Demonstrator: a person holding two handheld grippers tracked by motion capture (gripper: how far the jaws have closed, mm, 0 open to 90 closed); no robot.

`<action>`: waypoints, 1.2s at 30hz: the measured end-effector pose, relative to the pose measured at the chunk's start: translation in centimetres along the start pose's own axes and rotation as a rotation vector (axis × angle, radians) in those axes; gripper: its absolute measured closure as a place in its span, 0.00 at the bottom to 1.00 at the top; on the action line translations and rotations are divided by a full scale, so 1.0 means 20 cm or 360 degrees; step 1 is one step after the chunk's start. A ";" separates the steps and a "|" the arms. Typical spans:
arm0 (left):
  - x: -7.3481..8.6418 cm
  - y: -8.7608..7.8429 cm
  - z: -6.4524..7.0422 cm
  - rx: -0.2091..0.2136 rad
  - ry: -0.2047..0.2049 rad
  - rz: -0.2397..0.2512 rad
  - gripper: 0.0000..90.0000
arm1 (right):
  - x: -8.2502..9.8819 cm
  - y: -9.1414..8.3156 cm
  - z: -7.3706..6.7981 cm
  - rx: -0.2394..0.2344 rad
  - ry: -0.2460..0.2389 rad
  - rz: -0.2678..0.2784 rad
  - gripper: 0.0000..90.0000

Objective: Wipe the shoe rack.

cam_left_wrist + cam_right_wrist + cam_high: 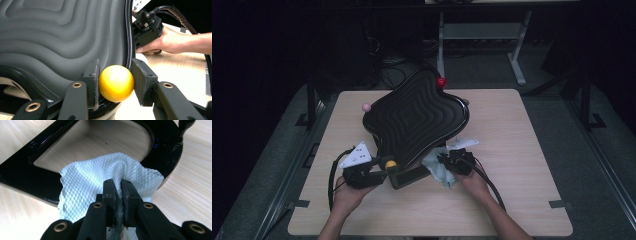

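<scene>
My left gripper (115, 83) clamps the yellow ball (116, 83) at the near edge of the tilted black ridged board (414, 117). My right gripper (117, 188) pinches a pale cloth (100, 175) just beside that board's base frame (30, 172).

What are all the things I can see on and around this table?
Black wavy ribbed board: one, black, tilted up at the table's middle.
Yellow ball knob: one, yellow, at the board's near edge, between the left gripper's pads.
Red ball knob: one, red, at the board's far edge.
Pink ball knob: one, pink, at the board's left edge.
Glossy black base frame: one, black, flat on the table under the board.
Pale blue waffle-textured cloth: one, pale blue, lying against the frame.
Light wooden table: one, beige.
Left gripper: one, black, shut on the yellow knob.
Right gripper: one, black, shut on the cloth.
</scene>
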State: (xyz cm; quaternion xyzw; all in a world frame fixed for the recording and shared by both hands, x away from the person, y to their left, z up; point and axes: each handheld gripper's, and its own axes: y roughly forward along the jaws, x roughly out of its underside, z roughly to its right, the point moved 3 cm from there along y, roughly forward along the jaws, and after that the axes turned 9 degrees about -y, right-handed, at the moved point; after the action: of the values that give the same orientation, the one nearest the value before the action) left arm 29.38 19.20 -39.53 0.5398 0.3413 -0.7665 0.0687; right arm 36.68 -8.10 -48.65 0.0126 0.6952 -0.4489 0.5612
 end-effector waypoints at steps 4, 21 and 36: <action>0.00 -0.02 -0.03 -0.0013 -0.0025 0.0007 0.66 | 0.01 -0.01 -0.04 -0.0035 -0.0039 0.0000 0.91; 0.01 -0.05 -0.09 -0.0123 -0.0070 0.0037 0.63 | 0.01 0.01 0.00 -0.0041 -0.0009 -0.0022 0.91; 0.01 -0.07 -0.10 -0.0165 -0.0089 0.0064 0.64 | 0.00 0.02 -0.02 -0.0064 -0.0029 -0.0034 0.91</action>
State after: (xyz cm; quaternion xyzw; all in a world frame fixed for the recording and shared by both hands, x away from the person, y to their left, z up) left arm 30.25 21.57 -39.44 0.5207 0.3677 -0.7609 0.1214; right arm 36.59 -7.53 -48.87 -0.0103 0.6991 -0.4408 0.5630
